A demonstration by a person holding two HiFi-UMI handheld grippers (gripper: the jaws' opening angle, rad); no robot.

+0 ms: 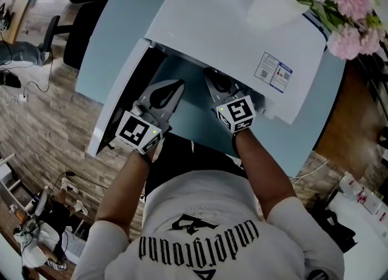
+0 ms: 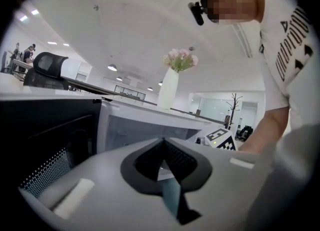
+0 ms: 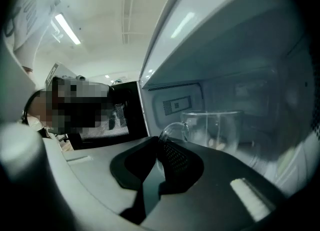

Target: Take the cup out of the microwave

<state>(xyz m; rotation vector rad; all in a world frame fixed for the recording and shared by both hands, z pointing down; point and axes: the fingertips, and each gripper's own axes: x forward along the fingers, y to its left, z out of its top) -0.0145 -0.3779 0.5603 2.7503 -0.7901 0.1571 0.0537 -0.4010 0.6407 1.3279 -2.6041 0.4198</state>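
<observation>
Right gripper view: right tongs (image 3: 159,145) pinched on glass cup (image 3: 215,130) handle, inside microwave (image 3: 240,50) | left tongs (image 2: 162,147) closed, empty, hanging by the open door (image 2: 40,140)

— Where does the microwave (image 1: 230,36) sit?

— On the desk (image 1: 115,30), with its door (image 1: 128,98) swung out to the microwave's left.

— Anything on top of it?

— A vase (image 1: 276,0) with flowers (image 1: 339,0), at the microwave's right rear.

— And inside?

— The cup (image 3: 215,130) stands in the microwave's cavity, handle toward the opening. The right gripper (image 3: 160,144) reaches into the right of the opening, fingers (image 3: 179,159) at that handle.

— The other one?

— The left gripper (image 1: 174,86) is just before the microwave's opening, beside the door, over the desk.
</observation>
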